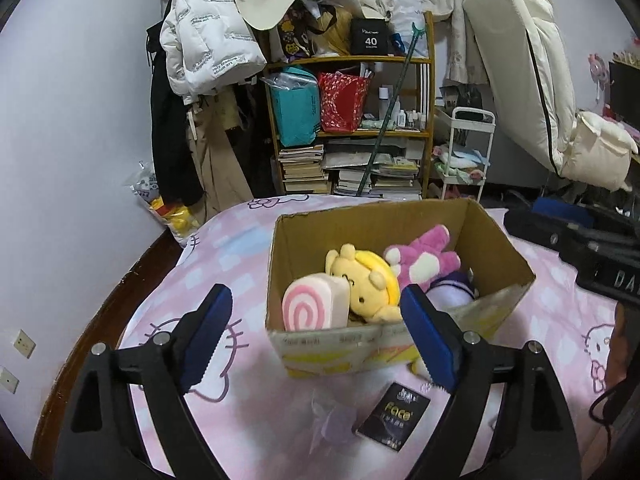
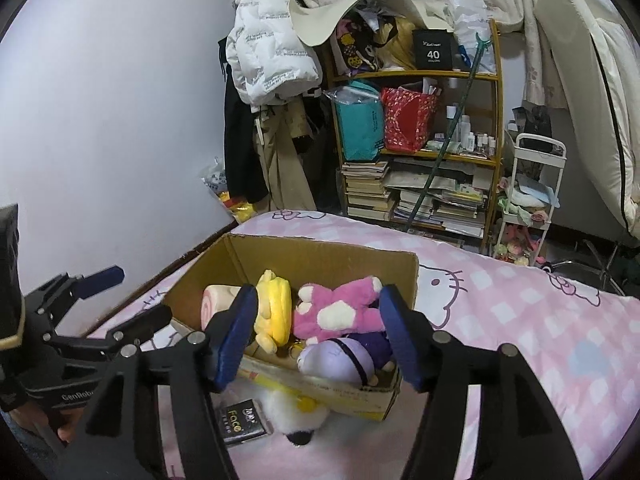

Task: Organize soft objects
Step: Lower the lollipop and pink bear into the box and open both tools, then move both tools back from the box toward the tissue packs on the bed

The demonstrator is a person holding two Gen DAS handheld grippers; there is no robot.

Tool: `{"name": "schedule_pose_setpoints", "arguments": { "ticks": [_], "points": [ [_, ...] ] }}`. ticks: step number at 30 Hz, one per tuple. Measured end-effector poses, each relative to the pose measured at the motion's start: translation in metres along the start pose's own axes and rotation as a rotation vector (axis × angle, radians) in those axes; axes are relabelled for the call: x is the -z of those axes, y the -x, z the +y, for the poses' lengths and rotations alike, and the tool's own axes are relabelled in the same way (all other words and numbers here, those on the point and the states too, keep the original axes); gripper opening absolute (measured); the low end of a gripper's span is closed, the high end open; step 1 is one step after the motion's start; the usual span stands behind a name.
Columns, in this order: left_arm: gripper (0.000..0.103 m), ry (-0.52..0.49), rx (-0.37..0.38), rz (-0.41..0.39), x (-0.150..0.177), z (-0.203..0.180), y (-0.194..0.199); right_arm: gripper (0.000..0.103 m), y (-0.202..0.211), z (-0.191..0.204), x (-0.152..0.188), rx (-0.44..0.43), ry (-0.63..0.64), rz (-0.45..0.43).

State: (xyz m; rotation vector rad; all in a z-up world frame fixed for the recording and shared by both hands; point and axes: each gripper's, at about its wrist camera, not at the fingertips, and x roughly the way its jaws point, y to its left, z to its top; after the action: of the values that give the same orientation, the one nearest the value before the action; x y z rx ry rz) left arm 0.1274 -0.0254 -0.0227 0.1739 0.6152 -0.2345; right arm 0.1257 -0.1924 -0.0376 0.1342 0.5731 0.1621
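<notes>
Pink cartoon-cat bedding (image 2: 520, 320) covers the bed where all this happens, with a crowded bookshelf (image 2: 420, 140) and hanging coats against the far wall. On the bed stands an open cardboard box (image 1: 384, 344), its flaps up, which looks like the collecting place for the soft toys.

I count four plush things inside it. A pink-and-white swirl cushion (image 1: 312, 304) is wedged upright at one end. A yellow plush (image 1: 368, 280) leans against it. A pink-and-cream bear (image 1: 424, 256) sprawls across the back. A pale purple plush (image 2: 340, 356) is tucked low at the front. They are packed close, touching one another, so little space remains.

One more toy, a white plush with a dark tip (image 2: 296, 416), lies outside on the bedding, touching the front wall of the box. It is probably the piece not yet put away. Beside it lies one small black packet (image 1: 394, 416), which is not soft and likely stays out.

Two tools hover in front of the box. The left tool (image 1: 316, 332) is spread wide with nothing between its blue pads. The right tool (image 2: 318, 336) is likewise released and empty, poised above the near edge of the box, well placed to drop toward the stray plush.
</notes>
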Motion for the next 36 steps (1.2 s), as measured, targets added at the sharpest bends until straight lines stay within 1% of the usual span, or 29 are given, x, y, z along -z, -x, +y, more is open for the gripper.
{"name": "schedule_pose_setpoints", "arguments": {
  "ticks": [3, 4, 6, 8, 11, 12, 14, 17, 21, 25, 36],
  "points": [
    [0.089, -0.020, -0.005, 0.004, 0.002, -0.002, 0.011, 0.070, 0.008, -0.002, 0.003, -0.007, -0.025, 0.015],
    [0.090, -0.022, 0.003, 0.001, 0.002, -0.002, 0.018, 0.072, 0.011, -0.003, 0.004, -0.012, -0.036, 0.023],
    [0.091, -0.023, 0.015, -0.007, 0.003, -0.002, 0.028, 0.079, 0.019, -0.004, 0.006, -0.015, -0.056, 0.029],
    [0.092, -0.027, 0.017, -0.022, 0.004, -0.002, 0.040, 0.082, 0.028, -0.005, 0.007, -0.008, -0.059, 0.024],
    [0.097, -0.034, 0.012, -0.032, 0.003, -0.004, 0.051, 0.091, 0.039, -0.004, 0.007, 0.018, -0.046, 0.014],
    [0.097, -0.031, 0.008, -0.029, 0.003, -0.004, 0.054, 0.092, 0.043, -0.004, 0.007, 0.026, -0.041, 0.009],
    [0.098, -0.025, 0.004, -0.015, 0.005, -0.004, 0.057, 0.093, 0.050, -0.001, 0.008, 0.059, -0.019, -0.001],
    [0.098, -0.023, 0.007, 0.000, 0.009, -0.003, 0.061, 0.100, 0.059, 0.002, 0.011, 0.092, 0.006, -0.005],
    [0.098, -0.029, -0.002, 0.017, 0.015, -0.005, 0.065, 0.101, 0.065, 0.003, 0.017, 0.097, 0.008, 0.004],
    [0.098, -0.034, 0.006, 0.052, 0.020, -0.007, 0.062, 0.102, 0.067, 0.001, 0.026, 0.092, -0.003, 0.027],
    [0.098, -0.073, 0.027, 0.117, 0.030, -0.015, 0.045, 0.102, 0.055, -0.006, 0.049, 0.087, -0.043, 0.107]
  ]
}}
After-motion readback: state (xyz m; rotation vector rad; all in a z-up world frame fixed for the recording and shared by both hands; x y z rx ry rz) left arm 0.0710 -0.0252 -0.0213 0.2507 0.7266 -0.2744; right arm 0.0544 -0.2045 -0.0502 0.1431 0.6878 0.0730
